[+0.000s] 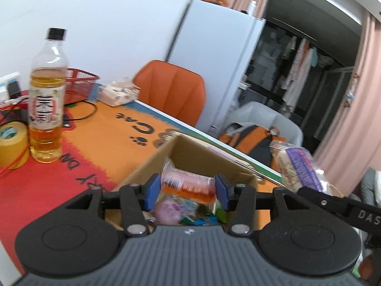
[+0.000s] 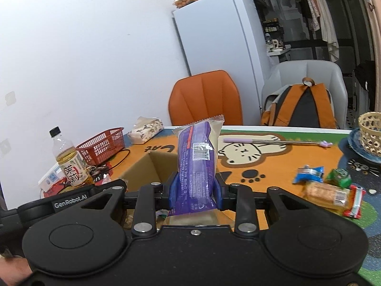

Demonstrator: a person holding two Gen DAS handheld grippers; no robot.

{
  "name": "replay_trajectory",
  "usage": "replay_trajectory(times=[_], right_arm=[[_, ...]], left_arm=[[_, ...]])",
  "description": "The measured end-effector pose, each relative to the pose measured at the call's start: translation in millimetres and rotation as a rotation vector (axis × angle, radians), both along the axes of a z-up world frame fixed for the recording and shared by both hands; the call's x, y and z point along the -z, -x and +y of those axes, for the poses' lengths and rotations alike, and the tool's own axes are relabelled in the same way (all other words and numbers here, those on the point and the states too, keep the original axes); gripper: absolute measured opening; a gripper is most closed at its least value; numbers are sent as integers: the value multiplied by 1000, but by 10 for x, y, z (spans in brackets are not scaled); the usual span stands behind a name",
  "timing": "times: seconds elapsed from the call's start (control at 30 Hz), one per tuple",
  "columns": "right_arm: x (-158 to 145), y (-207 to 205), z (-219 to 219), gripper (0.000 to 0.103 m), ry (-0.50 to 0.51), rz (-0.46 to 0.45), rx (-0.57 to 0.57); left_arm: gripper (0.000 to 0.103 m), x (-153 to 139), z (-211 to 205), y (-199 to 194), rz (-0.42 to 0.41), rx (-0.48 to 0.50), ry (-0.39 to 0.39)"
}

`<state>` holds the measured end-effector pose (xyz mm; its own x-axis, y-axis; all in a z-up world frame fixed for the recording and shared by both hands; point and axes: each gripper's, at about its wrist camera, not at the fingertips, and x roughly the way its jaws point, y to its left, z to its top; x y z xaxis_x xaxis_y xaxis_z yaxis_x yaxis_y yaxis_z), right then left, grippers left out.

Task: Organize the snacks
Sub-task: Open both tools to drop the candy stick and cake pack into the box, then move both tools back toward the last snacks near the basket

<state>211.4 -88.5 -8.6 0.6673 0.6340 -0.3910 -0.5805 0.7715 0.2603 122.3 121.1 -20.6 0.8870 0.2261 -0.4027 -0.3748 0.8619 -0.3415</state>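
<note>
Holding two snacks over the open brown cardboard box [image 2: 152,166] on the table [image 1: 100,143], mid-way through the sorting.

Item, left tongs [image 1: 187,191]: blue pads set part-way apart with a clear-wrapped orange and pink snack packet [image 1: 188,184] between them, above the box mouth. Whether the pads press it I judge yes, since it hangs there unsupported (the frame is blurred).

Item, right tongs [image 2: 194,194]: narrow, clamped on a tall purple and cream snack packet [image 2: 197,164] standing upright, its barcode facing me; small print unreadable.

Item, box contents: a lilac packet and green and blue wrappers lie at the bottom.

Item, not yet sorted: a blue packet [image 2: 308,174], a green packet [image 2: 338,177], a clear biscuit pack [image 2: 326,194] and a red and white wrapper [image 2: 356,202], lying together on the table to the right, well apart from the box.

Next move, as I judge it: let the left packet drop inside the walls, then bring the purple one over the opening and release it low, so that neither catches the rim.

Writing read:
- "GenRobot.AI" on the left tongs' body, seen from the right view; "DAS" on the right tongs' body, seen from the left view.
- "Cat" upside down on the orange cat-print mat [image 2: 262,166].
- Chinese characters on the clear tea bottle with a black cap [image 1: 46,100].
</note>
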Motion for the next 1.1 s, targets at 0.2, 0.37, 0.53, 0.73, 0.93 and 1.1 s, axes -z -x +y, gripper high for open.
replay_trajectory(times=[0.2, 0.37, 0.53, 0.73, 0.93, 1.1], right_arm=[[-37, 8, 173, 31, 7, -8, -21], [-112, 15, 289, 33, -13, -23, -33], [-110, 65, 315, 49, -27, -55, -62], [-46, 72, 217, 50, -10, -25, -41], [-5, 60, 14, 64, -5, -12, 7], [43, 29, -181, 76, -6, 15, 55]], left_arm=[[70, -18, 49, 94, -21, -6, 3], [74, -35, 88, 145, -26, -13, 10], [77, -45, 94, 173, -20, -22, 18], [82, -49, 21, 163, -16, -12, 12], [87, -61, -103, 116, 3, 2, -8], [92, -49, -227, 54, 22, 23, -15]])
